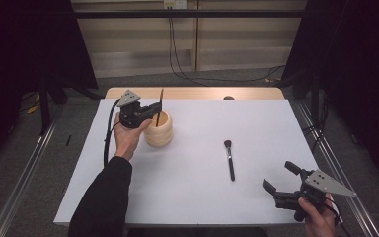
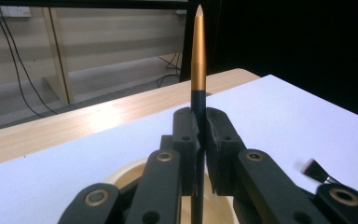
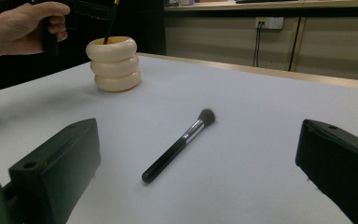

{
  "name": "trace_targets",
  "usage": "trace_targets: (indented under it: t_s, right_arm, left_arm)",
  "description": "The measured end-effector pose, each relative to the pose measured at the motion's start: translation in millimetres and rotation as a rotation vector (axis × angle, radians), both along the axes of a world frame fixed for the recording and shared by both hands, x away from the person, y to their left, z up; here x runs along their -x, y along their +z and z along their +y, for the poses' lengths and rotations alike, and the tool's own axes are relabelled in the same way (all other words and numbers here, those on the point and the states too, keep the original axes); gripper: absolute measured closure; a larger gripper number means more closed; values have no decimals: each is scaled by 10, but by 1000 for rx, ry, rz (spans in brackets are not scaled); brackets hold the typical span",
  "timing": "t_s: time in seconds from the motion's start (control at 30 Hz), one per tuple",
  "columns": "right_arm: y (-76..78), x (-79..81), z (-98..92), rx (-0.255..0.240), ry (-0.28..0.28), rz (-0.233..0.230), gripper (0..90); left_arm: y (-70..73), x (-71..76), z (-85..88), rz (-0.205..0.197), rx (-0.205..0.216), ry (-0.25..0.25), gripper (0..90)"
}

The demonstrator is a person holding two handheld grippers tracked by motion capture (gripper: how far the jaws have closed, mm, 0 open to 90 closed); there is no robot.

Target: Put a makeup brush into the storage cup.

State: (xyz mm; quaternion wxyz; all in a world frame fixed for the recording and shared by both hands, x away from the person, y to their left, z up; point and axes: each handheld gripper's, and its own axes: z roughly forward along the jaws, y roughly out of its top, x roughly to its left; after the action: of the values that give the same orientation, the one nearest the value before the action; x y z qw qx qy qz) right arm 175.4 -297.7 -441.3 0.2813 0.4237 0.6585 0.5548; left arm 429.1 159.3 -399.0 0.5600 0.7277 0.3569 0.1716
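Observation:
My left gripper (image 1: 154, 109) (image 2: 199, 140) is shut on a thin brush with a black handle and gold ferrule (image 1: 160, 106) (image 2: 198, 60). The brush stands upright, its lower end down inside the cream ringed holder (image 1: 159, 131) (image 3: 113, 63). The holder's rim (image 2: 126, 170) lies just below the jaws. A second brush with a black handle and dark bristles (image 1: 229, 159) (image 3: 179, 143) lies flat on the white table between the two hands. My right gripper (image 1: 281, 177) (image 3: 198, 186) stands open near the front right corner, nothing between its jaws.
The white table top (image 1: 256, 123) rests on a wooden board whose far edge (image 1: 192, 93) shows behind it. A small dark object (image 1: 228, 98) sits at that far edge. Cables hang on the back wall (image 1: 172, 44).

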Motion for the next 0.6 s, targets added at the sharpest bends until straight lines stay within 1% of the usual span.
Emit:
trace_targets:
  t_s: [0.07, 0.1, 0.13, 0.17, 0.2, 0.23, 0.3, 0.33, 0.4, 0.5, 0.53, 0.57, 0.6]
  right_arm:
    - [0, 0, 0, -1, -1, 0, 0]
    - [0, 0, 0, -2, 0, 0, 0]
    - [0, 1, -2, 2, 2, 0, 0]
    - [-1, 1, -2, 2, 2, 0, 0]
    - [0, -1, 0, -2, -1, 0, 0]
    - [0, -2, 0, 1, -2, -2, 0]
    - [0, -2, -1, 6, 2, -4, 0]
    - [0, -1, -1, 6, 2, -4, 0]
    - [-2, -3, -1, 6, 1, -2, 0]
    - [0, -1, 1, -1, -4, 1, 0]
    - [0, 0, 1, -1, -3, 1, 0]
    - [-1, -2, -1, 1, -3, -1, 0]
    - [-1, -2, -1, 0, -4, -1, 0]
  left_arm:
    - [-22, 4, 1, 6, -6, 2, 835]
    - [-36, 6, 8, 4, -7, -5, 835]
    - [-46, 14, 20, 6, -13, 5, 835]
    - [-55, 16, 23, 8, -6, 9, 835]
    - [-69, 18, 23, 14, 2, 2, 835]
    - [-73, 20, 30, 14, -7, 6, 835]
    - [-80, 22, 33, 15, -9, 7, 835]
    - [-83, 22, 33, 21, -13, 0, 834]
    - [-92, 19, 31, 21, -8, -5, 834]
    - [-97, 12, 33, 27, -13, -6, 834]
    - [-101, 15, 30, 33, -13, 6, 834]
    - [-105, 9, 35, 38, -8, 3, 833]
    - [-109, 6, 40, 37, -18, 11, 833]
